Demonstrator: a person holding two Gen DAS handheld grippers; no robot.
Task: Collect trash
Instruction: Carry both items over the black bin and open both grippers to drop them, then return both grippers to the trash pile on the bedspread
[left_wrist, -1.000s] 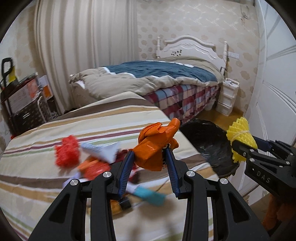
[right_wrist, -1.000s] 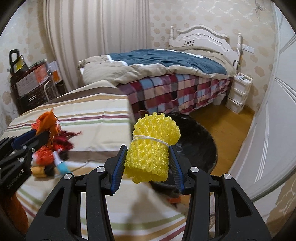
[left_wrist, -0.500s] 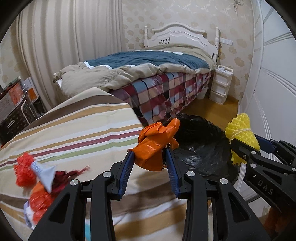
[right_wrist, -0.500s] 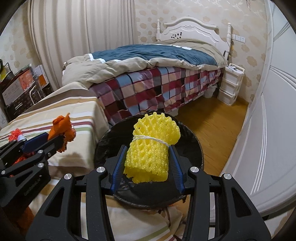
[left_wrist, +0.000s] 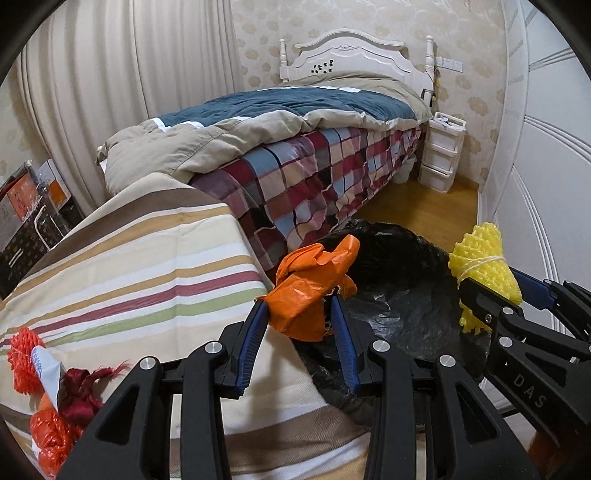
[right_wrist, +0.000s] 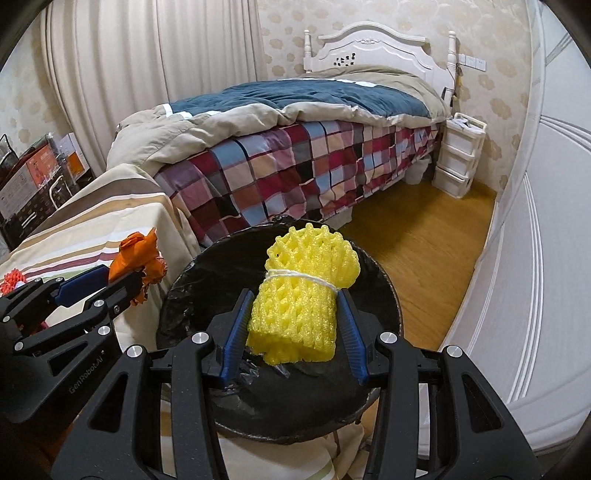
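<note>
Left gripper (left_wrist: 300, 314) clenched on crumpled orange plastic bag (left_wrist: 314, 286), held at edge of striped cloth (left_wrist: 129, 266), just beside bin rim. Right gripper (right_wrist: 293, 325) clenched on yellow foam net roll (right_wrist: 301, 291), held directly above black-lined trash bin (right_wrist: 207, 280), likely so release drops it inside. Bin stands on floor between striped surface and bed (right_wrist: 314, 110). More trash waits on cloth: red net pieces (left_wrist: 22, 354), well apart from bin.

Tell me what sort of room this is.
A bedroom, most likely: a bed with a white headboard and checked cover, a small white drawer unit beside it, and a curtain along the wall.
</note>
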